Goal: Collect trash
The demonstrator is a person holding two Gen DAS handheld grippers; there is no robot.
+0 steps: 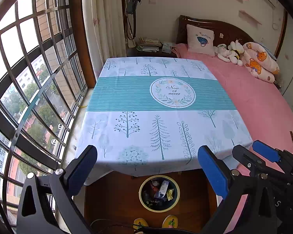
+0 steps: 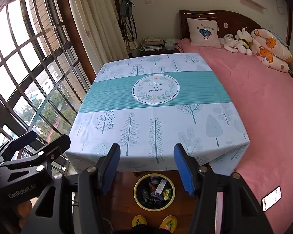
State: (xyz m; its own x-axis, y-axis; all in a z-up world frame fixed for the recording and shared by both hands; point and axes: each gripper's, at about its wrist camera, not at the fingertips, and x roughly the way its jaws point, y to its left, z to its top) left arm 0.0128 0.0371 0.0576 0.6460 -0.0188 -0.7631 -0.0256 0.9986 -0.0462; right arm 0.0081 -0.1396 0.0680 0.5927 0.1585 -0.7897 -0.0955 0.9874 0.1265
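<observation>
i hold both grippers tilted down over the near edge of the table [image 1: 127, 101]. my left gripper [image 1: 146, 167] has its jaws spread wide and empty; my right gripper [image 2: 146, 167] is released too, grasping nothing. one trash bin [image 2: 154, 192] sits on the floor below, holding several wrappers [image 2: 160, 188], beside my two slippers [image 2: 168, 222].

Both views are lit by soft daylight from the window [image 1: 29, 78] on the left, whose panes are blown out. The floor [image 1: 117, 191] under the bench [image 1: 146, 128] lies in shadow. Straight lines are bowed by fisheye distortion at the edges; focus is sharp.
</observation>
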